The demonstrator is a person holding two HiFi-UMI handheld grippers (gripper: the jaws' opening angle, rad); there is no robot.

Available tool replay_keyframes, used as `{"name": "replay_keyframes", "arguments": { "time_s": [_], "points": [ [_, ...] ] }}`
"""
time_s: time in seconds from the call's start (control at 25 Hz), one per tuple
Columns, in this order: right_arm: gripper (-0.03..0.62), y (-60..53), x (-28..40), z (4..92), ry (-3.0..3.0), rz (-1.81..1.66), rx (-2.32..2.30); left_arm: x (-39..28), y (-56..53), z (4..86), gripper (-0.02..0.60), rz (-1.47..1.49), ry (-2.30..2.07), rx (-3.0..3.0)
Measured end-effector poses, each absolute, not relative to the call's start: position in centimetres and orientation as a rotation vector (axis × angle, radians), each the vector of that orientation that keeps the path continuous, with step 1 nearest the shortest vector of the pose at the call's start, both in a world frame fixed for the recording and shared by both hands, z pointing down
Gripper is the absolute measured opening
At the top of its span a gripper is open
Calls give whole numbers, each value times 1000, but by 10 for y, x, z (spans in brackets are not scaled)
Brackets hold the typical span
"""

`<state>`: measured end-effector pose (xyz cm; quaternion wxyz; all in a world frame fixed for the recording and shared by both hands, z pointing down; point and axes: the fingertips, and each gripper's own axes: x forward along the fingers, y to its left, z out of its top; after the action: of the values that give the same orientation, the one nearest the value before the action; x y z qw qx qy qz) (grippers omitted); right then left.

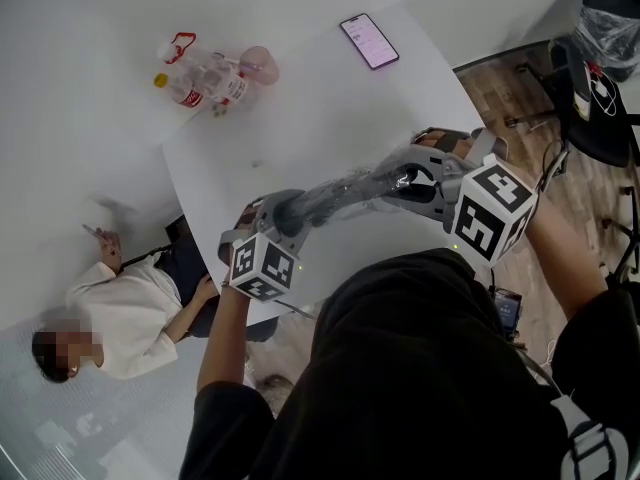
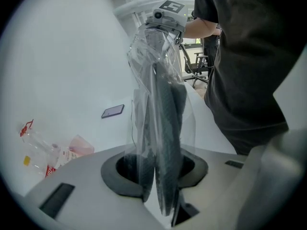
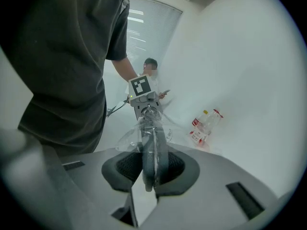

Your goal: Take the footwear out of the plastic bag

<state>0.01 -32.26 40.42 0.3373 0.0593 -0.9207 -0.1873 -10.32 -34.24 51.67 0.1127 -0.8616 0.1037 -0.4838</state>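
Observation:
A clear plastic bag (image 1: 345, 193) with dark grey footwear (image 2: 168, 128) inside is stretched in the air between my two grippers, above the white table (image 1: 300, 118). My left gripper (image 1: 283, 216) is shut on the bag's near-left end; in the left gripper view the plastic and the dark footwear are pinched between its pads (image 2: 160, 195). My right gripper (image 1: 418, 180) is shut on the other end, with the plastic and a dark strip of footwear clamped between its pads (image 3: 149, 176). Each gripper view shows the opposite gripper at the bag's far end.
A phone (image 1: 369, 41) lies at the table's far right corner. A bundle of plastic bottles (image 1: 205, 76) sits at the far left. A person in white (image 1: 120, 313) sits low beside the table on the left. An office chair (image 1: 600, 98) stands at the right.

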Motion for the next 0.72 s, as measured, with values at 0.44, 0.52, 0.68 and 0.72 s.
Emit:
{"name": "replay_keyframes", "arguments": {
  "time_s": [0.44, 0.52, 0.68, 0.72],
  "points": [
    [78, -320, 17, 393, -2433, -450, 161, -116, -348, 524, 141, -1450, 346, -2535],
    [78, -320, 21, 389, -2438, -443, 168, -120, -350, 524, 141, -1450, 363, -2544],
    [78, -323, 31, 382, -2444, -444, 183, -130, -355, 526, 138, -1466, 401, -2553],
    [78, -324, 35, 379, -2445, -443, 190, -133, -356, 526, 128, -1470, 420, -2552]
  ]
}}
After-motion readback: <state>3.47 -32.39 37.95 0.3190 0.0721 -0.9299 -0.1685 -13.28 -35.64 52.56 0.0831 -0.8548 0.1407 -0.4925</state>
